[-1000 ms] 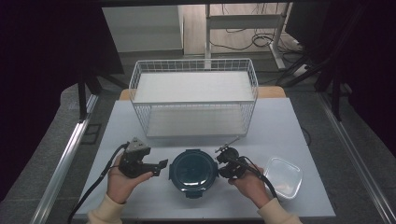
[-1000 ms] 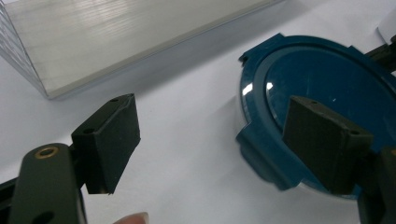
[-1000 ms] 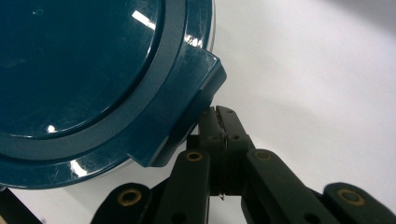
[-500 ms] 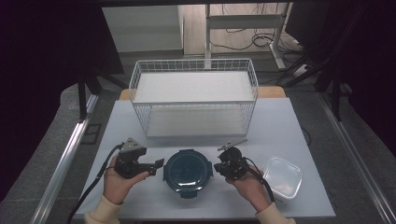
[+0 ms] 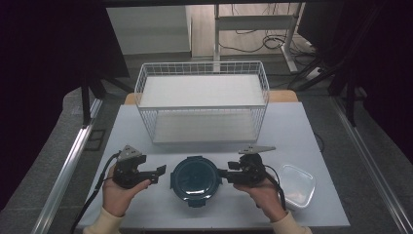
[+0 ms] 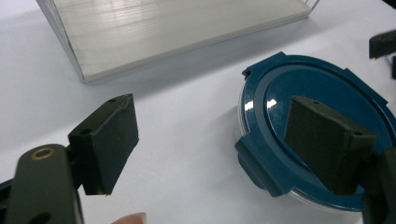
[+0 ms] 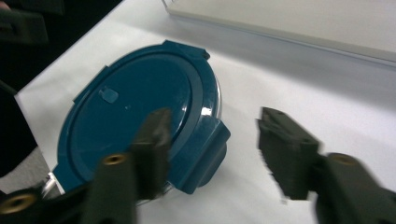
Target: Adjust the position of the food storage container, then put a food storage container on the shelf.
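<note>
A round clear container with a dark teal-blue snap lid (image 5: 196, 179) sits before a white wire basket (image 5: 202, 105) with a pale cream floor. Right of the container lies a translucent whitish plastic box (image 5: 297, 185). The tabletop (image 5: 302, 131) is plain pale grey-white, unpatterned.

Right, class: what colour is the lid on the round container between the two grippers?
Dark teal blue. The lid shows best in the right gripper view, clipped over a clear container.

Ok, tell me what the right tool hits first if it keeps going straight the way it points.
Most likely the round blue-lidded container. The right tool, jaws just opened with nothing gripped between them, points across at it, nearest the lid's side clip. How small the gap is, I cannot tell.
</note>
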The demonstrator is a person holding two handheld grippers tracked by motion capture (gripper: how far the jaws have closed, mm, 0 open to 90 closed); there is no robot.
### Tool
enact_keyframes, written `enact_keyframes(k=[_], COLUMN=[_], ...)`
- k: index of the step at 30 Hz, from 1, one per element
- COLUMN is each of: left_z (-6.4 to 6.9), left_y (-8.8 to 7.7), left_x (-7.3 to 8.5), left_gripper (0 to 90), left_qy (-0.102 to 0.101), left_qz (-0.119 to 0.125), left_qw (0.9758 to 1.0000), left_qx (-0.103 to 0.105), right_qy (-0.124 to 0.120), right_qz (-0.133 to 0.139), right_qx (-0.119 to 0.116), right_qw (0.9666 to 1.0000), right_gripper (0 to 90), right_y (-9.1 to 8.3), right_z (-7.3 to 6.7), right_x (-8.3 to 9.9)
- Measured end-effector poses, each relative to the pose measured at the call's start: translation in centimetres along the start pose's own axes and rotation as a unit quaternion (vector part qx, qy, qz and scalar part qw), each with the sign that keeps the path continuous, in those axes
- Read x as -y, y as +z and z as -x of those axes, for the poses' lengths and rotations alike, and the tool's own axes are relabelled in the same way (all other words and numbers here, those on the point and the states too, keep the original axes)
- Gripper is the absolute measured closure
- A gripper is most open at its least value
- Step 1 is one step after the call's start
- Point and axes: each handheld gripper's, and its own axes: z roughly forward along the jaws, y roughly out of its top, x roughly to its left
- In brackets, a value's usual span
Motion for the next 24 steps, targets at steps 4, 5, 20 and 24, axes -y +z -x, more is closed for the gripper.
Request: enact_keyframes(k=[4, 5, 20, 24], left_z=[-0.1, -0.3, -0.8, -0.9], left_y=[0.0, -0.1, 1.0, 1.2], left_x=[0.5, 0.8, 1.6, 1.7], left_gripper=[15.8, 15.8, 14.3, 13.9], left_qy=[-0.017, -0.024, -0.084, -0.087], left_qz=[-0.006, -0.008, -0.022, -0.027], left_qw=[0.9997, 0.9995, 0.9924, 0.992], left_qx=[0.017, 0.02, 0.087, 0.087], right_qy=[-0.003, -0.004, -0.001, 0.005], right_qz=[0.015, 0.016, 0.006, -0.001], right_qx=[0.003, 0.002, -0.008, -0.012], right_qw=[0.9999, 0.9999, 1.0, 0.9999], right_gripper=[29.1, 28.2, 22.1, 22.0], right_y=[-0.8, -1.0, -0.3, 0.1], right_z=[0.0, 0.0, 0.0, 0.0], right_x=[-0.4, -0.4, -0.3, -0.3])
